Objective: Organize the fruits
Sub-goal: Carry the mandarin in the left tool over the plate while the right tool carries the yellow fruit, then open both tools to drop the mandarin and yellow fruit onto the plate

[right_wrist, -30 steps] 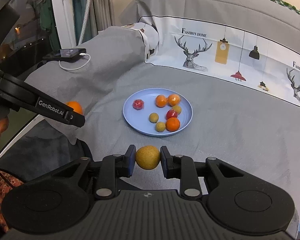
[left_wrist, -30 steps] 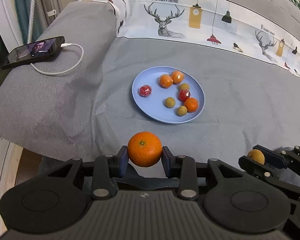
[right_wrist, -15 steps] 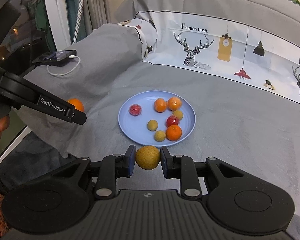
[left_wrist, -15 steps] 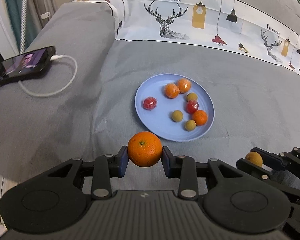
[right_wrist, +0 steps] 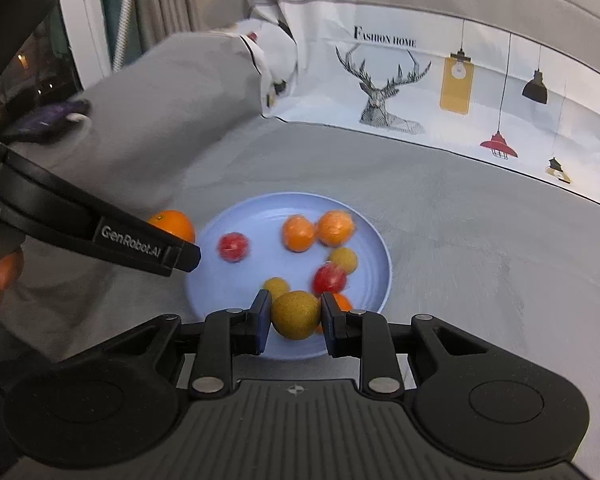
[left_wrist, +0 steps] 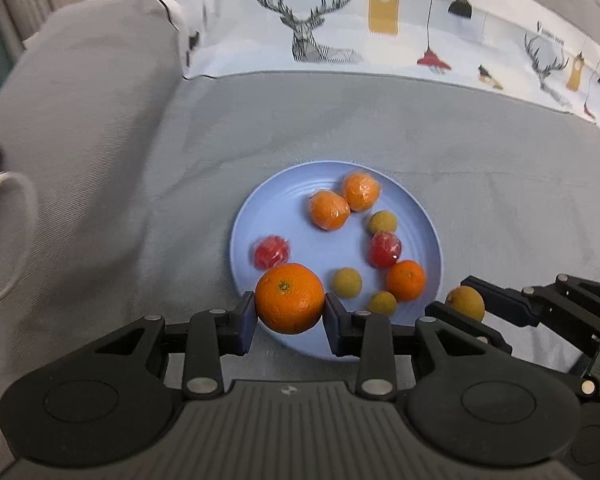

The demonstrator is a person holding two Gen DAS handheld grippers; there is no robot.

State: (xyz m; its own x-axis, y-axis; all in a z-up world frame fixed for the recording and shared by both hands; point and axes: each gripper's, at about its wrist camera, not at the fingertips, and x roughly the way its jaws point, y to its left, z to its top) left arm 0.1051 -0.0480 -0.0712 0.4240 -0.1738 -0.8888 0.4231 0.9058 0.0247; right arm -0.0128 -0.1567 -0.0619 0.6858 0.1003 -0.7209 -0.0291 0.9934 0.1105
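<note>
Over the last second I have carried both fruits in toward the round pale-blue plastic plate (left_wrist: 260,216), which a moment ago lay well ahead of me on the grey bed cover (left_wrist: 480,152) and now fills the lower middle of both wrist views. That puts me at the delivery end of this step: the fruit looks close enough that lowering and letting go should be next.

My left gripper (left_wrist: 290,312) is closed snugly on the large round orange with its green stem scar (left_wrist: 289,298), pads pressing either flank. It hangs over the plate's near-left rim, just in front of a small red wrapped fruit (left_wrist: 272,252). My right gripper (right_wrist: 294,318) is almost fully shut on the small yellow-brown round fruit (right_wrist: 295,314), above the near part of the plate and partly hiding a small orange behind it.

Both hands tip forward and downward, the left more steeply, and they sit side by side, the right one's black fingers (left_wrist: 500,304) showing at the edge of the left view. The plate already carries seven other small fruits, among them two wrapped orange ones (left_wrist: 328,210) touching at the back. I judge the free patch at the near left suits the big orange, though it could roll on the soft bed.
</note>
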